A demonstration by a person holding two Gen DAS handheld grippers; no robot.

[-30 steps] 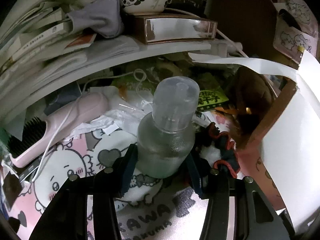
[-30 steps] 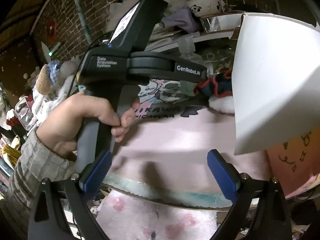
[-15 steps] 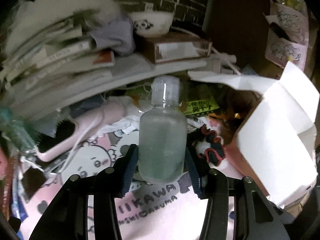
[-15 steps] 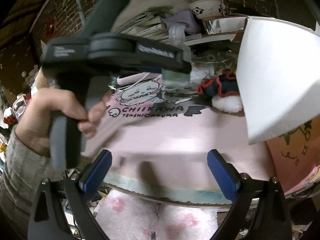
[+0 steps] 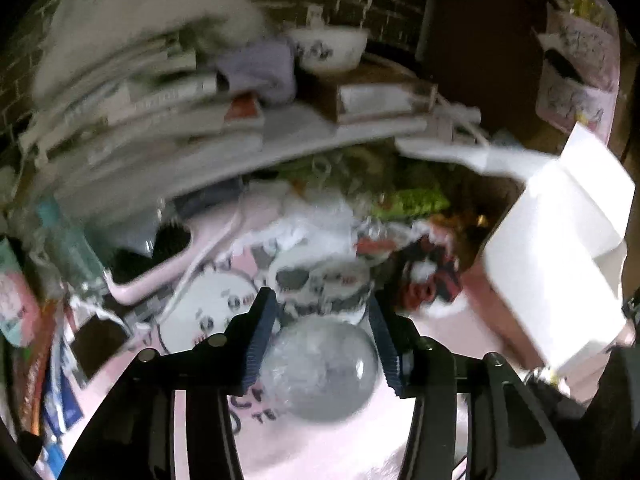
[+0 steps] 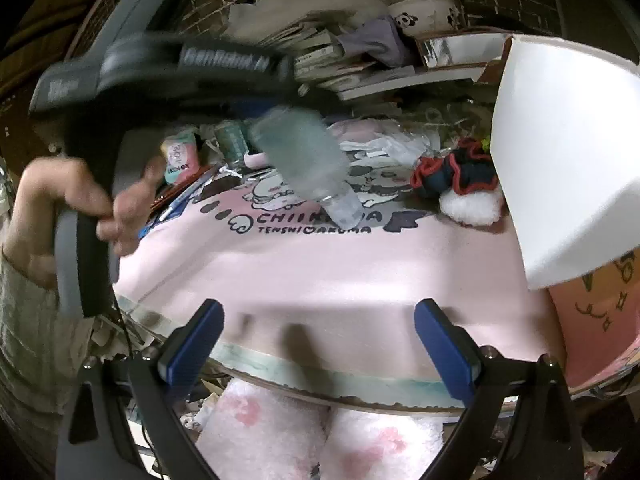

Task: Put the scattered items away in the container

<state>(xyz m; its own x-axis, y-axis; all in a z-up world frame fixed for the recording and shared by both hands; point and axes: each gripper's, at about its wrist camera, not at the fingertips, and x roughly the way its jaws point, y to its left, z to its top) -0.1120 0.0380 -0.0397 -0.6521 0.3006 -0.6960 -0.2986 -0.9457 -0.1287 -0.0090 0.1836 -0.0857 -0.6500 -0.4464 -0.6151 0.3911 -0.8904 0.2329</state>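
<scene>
My left gripper is shut on a clear frosted plastic bottle, held above the pink printed mat. The bottle is tipped, its round base facing the left wrist camera. In the right wrist view the same bottle hangs slanted, cap end low and to the right, blurred by motion. The cardboard box with white flaps stands open at the right of the mat. My right gripper is open over the mat's near edge with nothing between its fingers.
A red and navy scrunchie with a white pompom lies beside the box. A pink hairbrush, packets and pens crowd the left. A cluttered shelf with books and a panda bowl overhangs the back.
The left gripper has risen and drawn back from the shelf with the bottle. The bottle has swung from upright to tipped, base toward the camera. The right gripper has stayed put.
</scene>
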